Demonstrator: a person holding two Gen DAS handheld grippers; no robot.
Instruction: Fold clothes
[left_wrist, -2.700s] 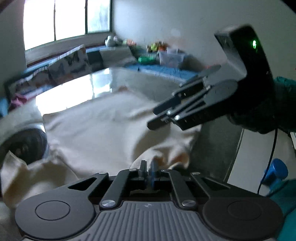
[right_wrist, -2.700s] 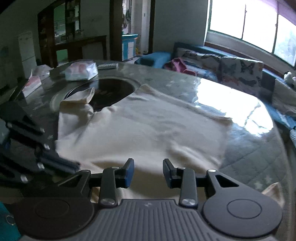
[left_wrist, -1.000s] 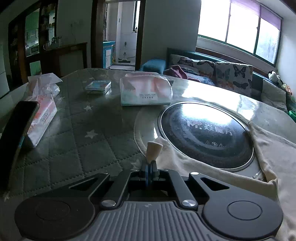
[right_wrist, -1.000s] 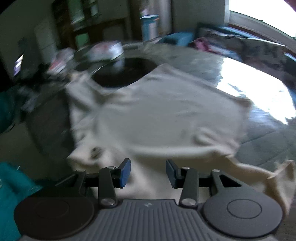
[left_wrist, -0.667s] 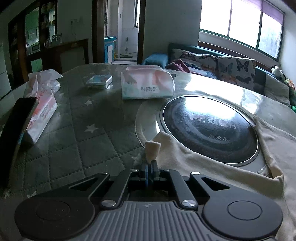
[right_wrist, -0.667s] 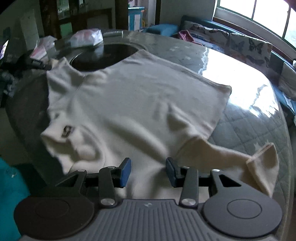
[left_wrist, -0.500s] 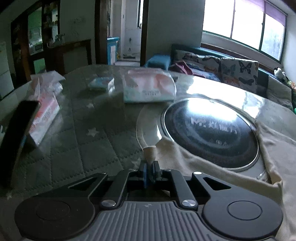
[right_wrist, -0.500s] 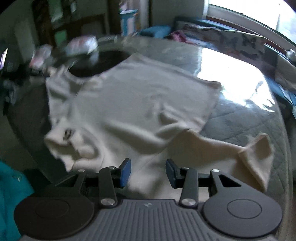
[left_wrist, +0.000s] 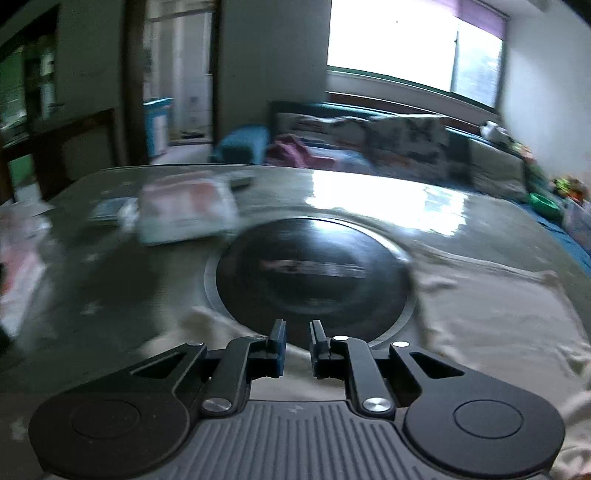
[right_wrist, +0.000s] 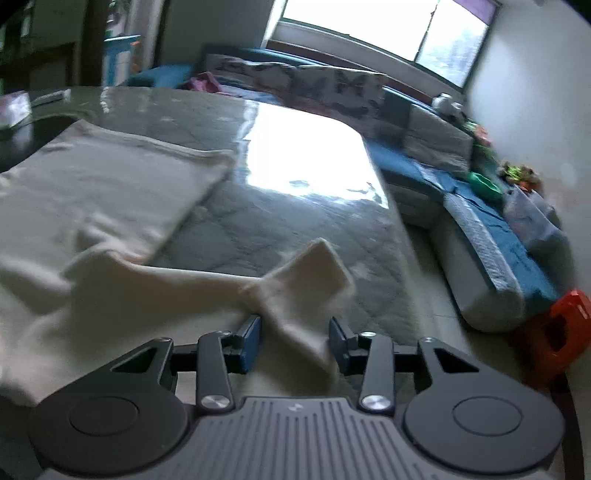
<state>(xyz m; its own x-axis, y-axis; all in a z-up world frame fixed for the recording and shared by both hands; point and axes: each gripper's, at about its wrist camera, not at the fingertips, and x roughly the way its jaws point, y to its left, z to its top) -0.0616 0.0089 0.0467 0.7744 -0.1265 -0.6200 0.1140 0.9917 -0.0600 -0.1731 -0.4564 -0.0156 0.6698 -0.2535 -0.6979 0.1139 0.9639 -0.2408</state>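
A cream long-sleeved shirt (right_wrist: 92, 192) lies spread on the quilted table. In the left wrist view its body (left_wrist: 491, 317) is at the right and one sleeve (left_wrist: 207, 328) runs along the near rim of a black round cooktop. My left gripper (left_wrist: 297, 341) is open a little and empty, just above that sleeve. In the right wrist view the other sleeve ends in a folded-over cuff (right_wrist: 306, 280). My right gripper (right_wrist: 294, 341) is open wide, with the cuff lying between the fingers.
A black round cooktop (left_wrist: 310, 273) is set in the table. A tissue pack (left_wrist: 184, 210) and other packets lie at the far left. A sofa with cushions (right_wrist: 443, 147) stands past the table edge, and a red stool (right_wrist: 565, 325) is on the floor.
My left gripper has let go of the sleeve cuff, opened, and swung right. My right gripper has moved right, down to the other sleeve's cuff.
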